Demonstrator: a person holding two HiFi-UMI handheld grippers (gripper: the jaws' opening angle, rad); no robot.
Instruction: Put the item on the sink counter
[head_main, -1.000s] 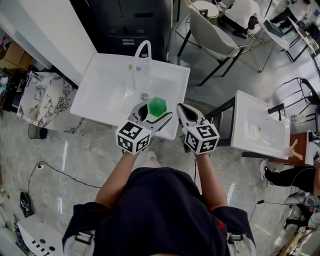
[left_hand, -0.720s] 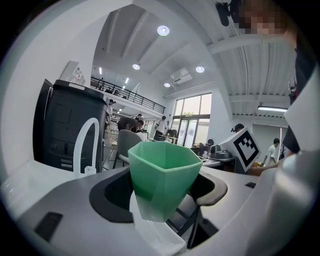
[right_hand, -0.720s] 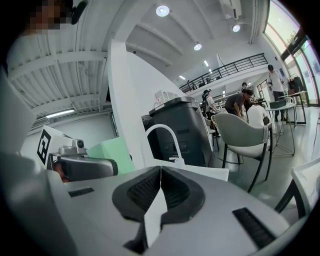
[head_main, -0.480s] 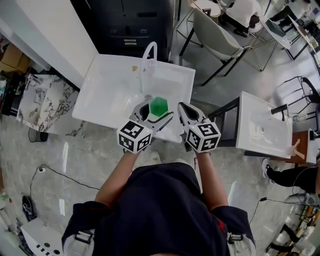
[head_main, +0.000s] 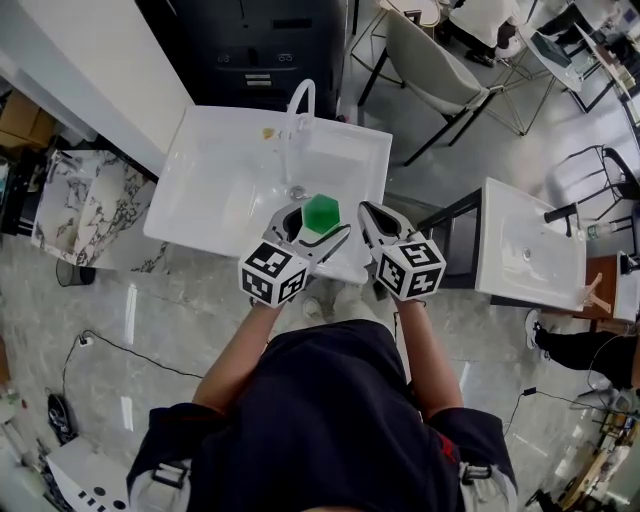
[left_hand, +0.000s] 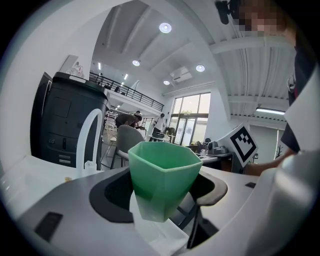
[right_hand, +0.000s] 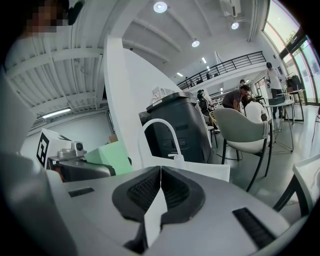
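L gripper (head_main: 316, 224) clamped on green cup (head_main: 321, 211), held over sink (head_main: 200, 150) front rim; R gripper (head_main: 368, 212) jaws together, empty. Risk: released too near rim edge, cup tips into sink or drops off front

Dark top (head_main: 320, 420), likely short-sleeved; grey left tool (head_main: 316, 223), right tool (head_main: 366, 209).

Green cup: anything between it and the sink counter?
Nothing visible. The left tool holds the green cup above the sink counter's front edge; the faucet stands further back, apart from the cup.
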